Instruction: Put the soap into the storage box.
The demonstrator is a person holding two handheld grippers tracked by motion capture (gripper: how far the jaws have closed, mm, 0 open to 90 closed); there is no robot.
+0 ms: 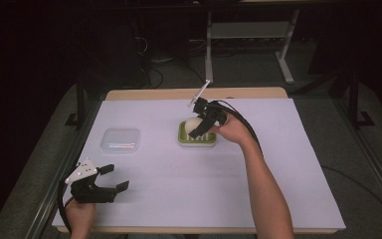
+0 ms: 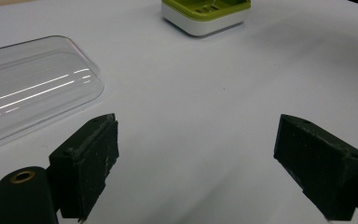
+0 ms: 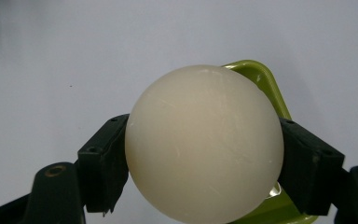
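Observation:
A cream round soap [image 1: 193, 123] [image 3: 204, 142] hangs just over a green and white soap dish [image 1: 183, 136] [image 3: 261, 77] [image 2: 204, 14] near the table's middle. My right gripper [image 1: 197, 125] [image 3: 204, 161] is shut on the soap, one black jaw on each side of it. The soap hides most of the dish in the right gripper view. My left gripper [image 1: 114, 178] [image 2: 196, 163] stands open near the front left of the table, with nothing between its jaws. A clear plastic lid [image 1: 122, 140] [image 2: 28, 88] lies flat on the white sheet, left of the dish.
A white sheet [image 1: 288, 164] covers the wooden table [image 1: 189, 93]. Black cables trail from both grippers. Table legs and a grey floor lie beyond the far edge.

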